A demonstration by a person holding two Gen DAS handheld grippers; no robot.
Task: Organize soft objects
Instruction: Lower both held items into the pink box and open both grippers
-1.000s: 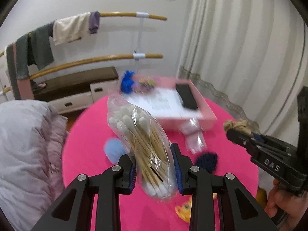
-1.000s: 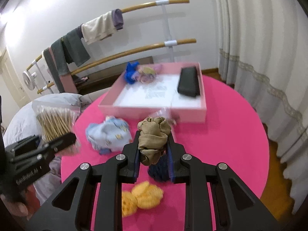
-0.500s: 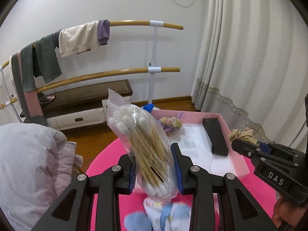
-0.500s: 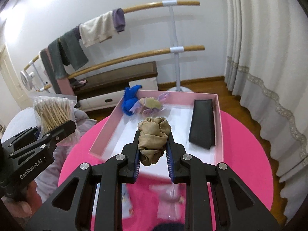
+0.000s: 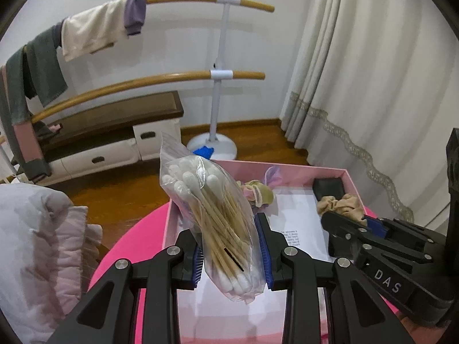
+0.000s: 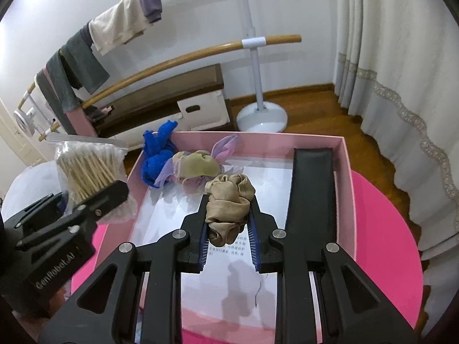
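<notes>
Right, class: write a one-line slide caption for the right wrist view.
Right gripper holds a tan scrunchie over the pink box; left gripper grips a cotton swab bag.

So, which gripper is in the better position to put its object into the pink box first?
Probably the right. The right gripper holds the beige scrunchie over the pink box. The left gripper, shut on the cotton swab bag, sits by the box's left wall.

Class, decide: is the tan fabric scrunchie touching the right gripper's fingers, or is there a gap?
Touching. In the right wrist view, the tan fabric scrunchie is pinched between the right gripper, pressed against both blue-padded fingers, above the pink box.
</notes>
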